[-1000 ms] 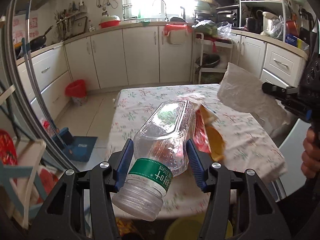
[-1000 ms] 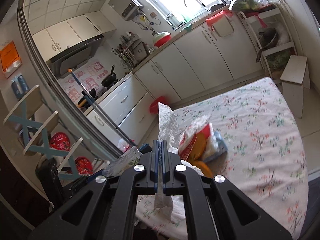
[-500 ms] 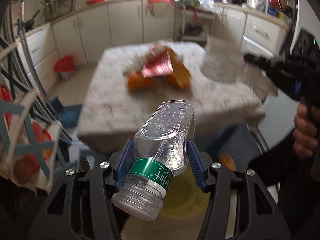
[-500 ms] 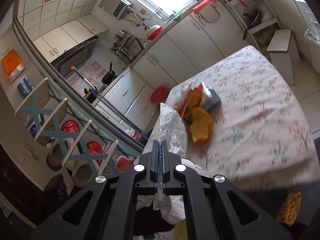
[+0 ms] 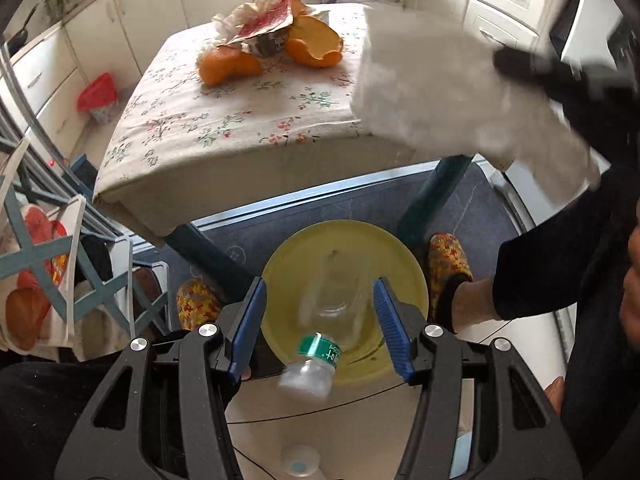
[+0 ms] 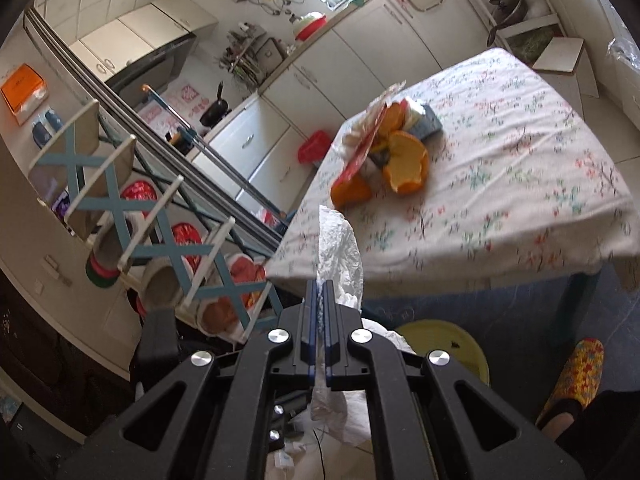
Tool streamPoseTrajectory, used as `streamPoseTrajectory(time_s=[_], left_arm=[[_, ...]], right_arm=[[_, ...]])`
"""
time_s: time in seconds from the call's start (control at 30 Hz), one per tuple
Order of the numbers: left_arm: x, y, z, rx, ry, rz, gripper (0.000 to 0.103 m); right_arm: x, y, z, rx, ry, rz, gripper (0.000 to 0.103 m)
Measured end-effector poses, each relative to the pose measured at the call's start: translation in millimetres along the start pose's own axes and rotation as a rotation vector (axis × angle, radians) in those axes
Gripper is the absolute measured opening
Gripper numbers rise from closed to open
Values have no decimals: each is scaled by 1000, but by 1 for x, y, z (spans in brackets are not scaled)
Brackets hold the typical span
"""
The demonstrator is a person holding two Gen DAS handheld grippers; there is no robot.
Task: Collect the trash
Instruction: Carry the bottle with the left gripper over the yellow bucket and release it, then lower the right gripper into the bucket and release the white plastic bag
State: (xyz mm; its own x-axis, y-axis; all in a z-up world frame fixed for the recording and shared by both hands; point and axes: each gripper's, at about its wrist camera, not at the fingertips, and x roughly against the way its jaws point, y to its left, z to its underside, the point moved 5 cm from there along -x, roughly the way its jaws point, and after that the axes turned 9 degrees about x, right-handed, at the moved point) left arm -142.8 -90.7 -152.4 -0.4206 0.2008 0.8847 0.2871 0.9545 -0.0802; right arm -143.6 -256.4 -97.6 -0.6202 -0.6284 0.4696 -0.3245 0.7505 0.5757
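A clear plastic bottle with a green label hangs blurred between the fingers of my left gripper. It touches neither blue pad, and it is right above the yellow bin on the floor, so the left gripper is open. My right gripper is shut on a crumpled white tissue. In the left wrist view the tissue shows as a white blur in front of the table's right corner. Orange peels and a red wrapper lie on the floral tablecloth.
The yellow bin stands under the table's near edge, between the blue table legs. A person's feet in patterned slippers flank it. A folding rack with blue crossbars stands to the left. A red waste basket sits by the cabinets.
Both grippers dropped from table height towards the floor and tilted down, bringing the yellow bin into view. The bottle has left the left gripper's pads and is dropping towards the bin.
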Motion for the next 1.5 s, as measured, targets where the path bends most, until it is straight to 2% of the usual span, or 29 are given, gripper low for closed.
streamPoseTrajectory(time_s=[0.1, 0.17, 0.3, 0.5, 0.73, 0.8, 0.83, 0.87, 1.13, 1.5], left_arm=[[5, 6, -3, 43, -30, 5, 53], [15, 12, -8, 83, -77, 16, 54], [38, 23, -17, 134, -208, -23, 66], [65, 35, -25, 188, -343, -74, 78], [78, 52, -24, 264, -401, -87, 83], [79, 55, -23, 272, -411, -94, 86], [81, 56, -22, 273, -418, -98, 86], [82, 57, -21, 273, -426, -103, 87], [85, 55, -22, 248, -450, -141, 93], [83, 54, -22, 240, -447, -163, 95]], right_arm=[[-4, 1, 7, 2, 27, 6, 4], [-8, 3, 13, 6, 44, 10, 4], [-17, 7, 23, 20, 86, 20, 4], [-43, 4, 46, 34, 194, 65, 4], [-80, -5, 74, 63, 343, 159, 4], [-87, -10, 79, 55, 372, 191, 20], [-87, -12, 80, 50, 370, 196, 37], [-86, -13, 80, 50, 365, 199, 43], [-79, -10, 70, 66, 311, 213, 47], [-63, 9, 50, 191, 195, 268, 57]])
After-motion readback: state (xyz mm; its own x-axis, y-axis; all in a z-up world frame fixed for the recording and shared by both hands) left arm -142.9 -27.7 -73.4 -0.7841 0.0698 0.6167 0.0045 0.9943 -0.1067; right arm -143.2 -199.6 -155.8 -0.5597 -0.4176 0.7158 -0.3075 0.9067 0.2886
